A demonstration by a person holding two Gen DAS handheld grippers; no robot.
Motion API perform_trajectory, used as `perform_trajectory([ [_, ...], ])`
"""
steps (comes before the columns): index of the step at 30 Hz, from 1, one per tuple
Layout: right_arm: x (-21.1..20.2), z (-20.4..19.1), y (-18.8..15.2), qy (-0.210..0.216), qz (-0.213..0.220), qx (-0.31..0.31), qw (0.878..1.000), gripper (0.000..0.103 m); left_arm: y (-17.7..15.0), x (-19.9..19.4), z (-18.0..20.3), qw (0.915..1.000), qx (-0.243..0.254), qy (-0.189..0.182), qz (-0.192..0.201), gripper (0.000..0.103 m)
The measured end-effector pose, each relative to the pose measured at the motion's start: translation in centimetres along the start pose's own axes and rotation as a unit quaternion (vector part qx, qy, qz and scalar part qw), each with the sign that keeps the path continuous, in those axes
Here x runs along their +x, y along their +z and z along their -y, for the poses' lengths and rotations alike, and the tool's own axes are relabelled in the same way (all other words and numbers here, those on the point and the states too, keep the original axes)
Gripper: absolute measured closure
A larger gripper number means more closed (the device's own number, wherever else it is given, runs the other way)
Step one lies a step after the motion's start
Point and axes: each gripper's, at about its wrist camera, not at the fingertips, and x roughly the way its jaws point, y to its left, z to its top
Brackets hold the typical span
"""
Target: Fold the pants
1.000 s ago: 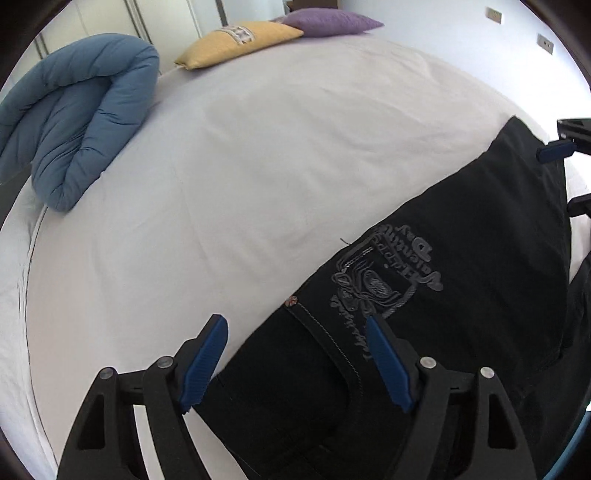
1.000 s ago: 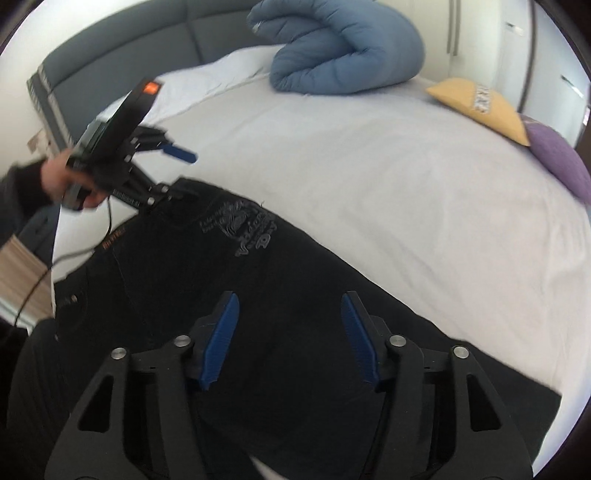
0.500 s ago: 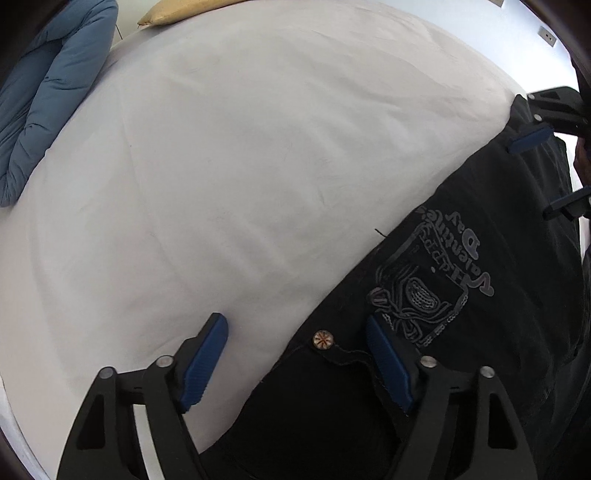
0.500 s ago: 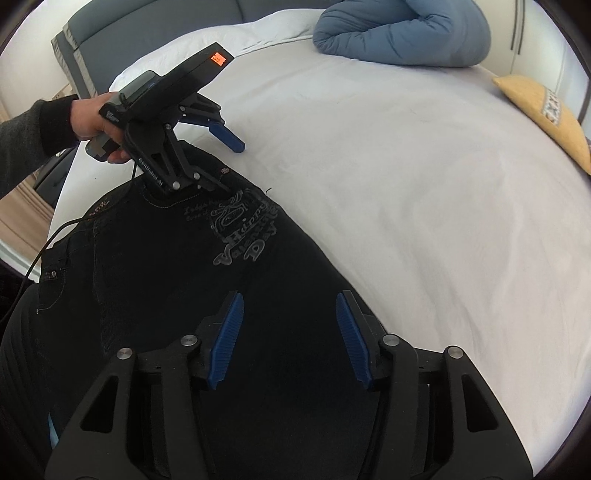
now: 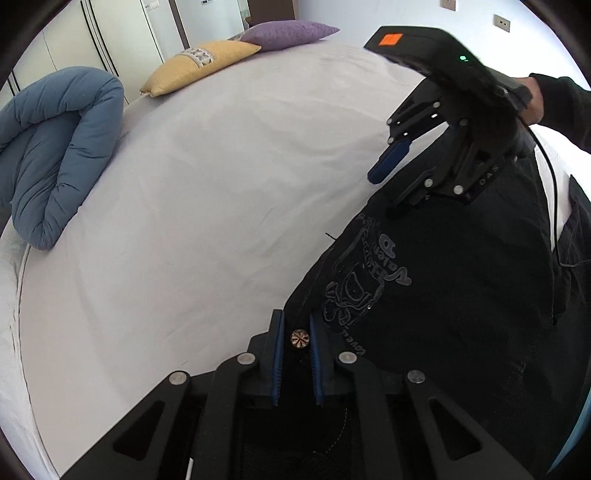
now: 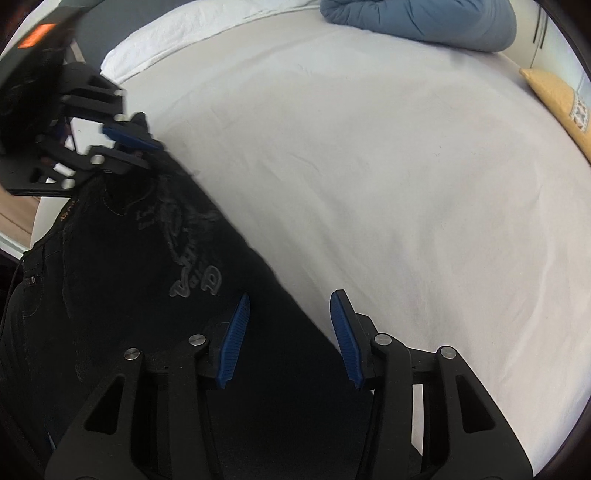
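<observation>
Black pants (image 5: 443,295) with a grey print lie on the white bed (image 5: 184,221). My left gripper (image 5: 296,332) is shut on the pants' waistband edge, with a metal button (image 5: 299,338) between its blue pads. In the right wrist view the pants (image 6: 147,277) fill the lower left, and the left gripper (image 6: 125,147) shows blurred at their upper corner. My right gripper (image 6: 288,332) is open, straddling the pants' edge over the leg. It also shows in the left wrist view (image 5: 406,173), held by a hand, with one blue pad visible.
A rolled blue duvet (image 5: 51,147) lies at the bed's left side. A yellow pillow (image 5: 199,64) and a purple pillow (image 5: 288,33) lie at the far end. White wardrobe doors (image 5: 122,40) stand behind. White sheet spreads between them.
My left gripper has shut on the waistband by the button and lifted it. My right gripper has moved closer to the left one along the pants' edge and stays open.
</observation>
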Motion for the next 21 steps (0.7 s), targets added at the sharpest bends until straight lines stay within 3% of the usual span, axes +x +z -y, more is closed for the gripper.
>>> perform_trajectory([
  [3,0.4,-0.2,0.4,0.000,-0.003,-0.005,1.000,0.061,0.6,0.1,-0.2,1.0000,0.006,-0.002,0.006,0.090],
  [7,-0.1,-2.1,0.6,-0.015,0.002,-0.044,0.999,0.095,1.2,0.5,-0.4,0.9999,0.005,0.002,0.010,0.090],
  [12,-2.2,-4.5,0.1,-0.040,0.021,-0.086,0.995,0.100,0.6,-0.7,0.2,0.9998,0.003,0.006,0.016,0.090],
  [15,-3.5,-7.1,-0.3,-0.076,0.029,-0.131,0.988,0.101,0.9,-1.1,-0.3,0.9998,0.010,0.010,0.018,0.090],
  [18,-3.2,-11.2,-2.0,-0.131,0.010,-0.231,0.964,0.101,0.5,-2.8,0.8,0.9994,0.027,0.011,0.021,0.090],
  [19,-3.5,-12.9,-3.2,-0.150,0.002,-0.269,0.951,0.101,0.4,-3.2,1.1,0.9992,0.031,0.010,0.022,0.090],
  [21,-3.3,-15.7,-5.8,-0.199,-0.016,-0.357,0.913,0.101,-0.1,-4.3,2.6,0.9984,0.051,0.008,0.023,0.090],
])
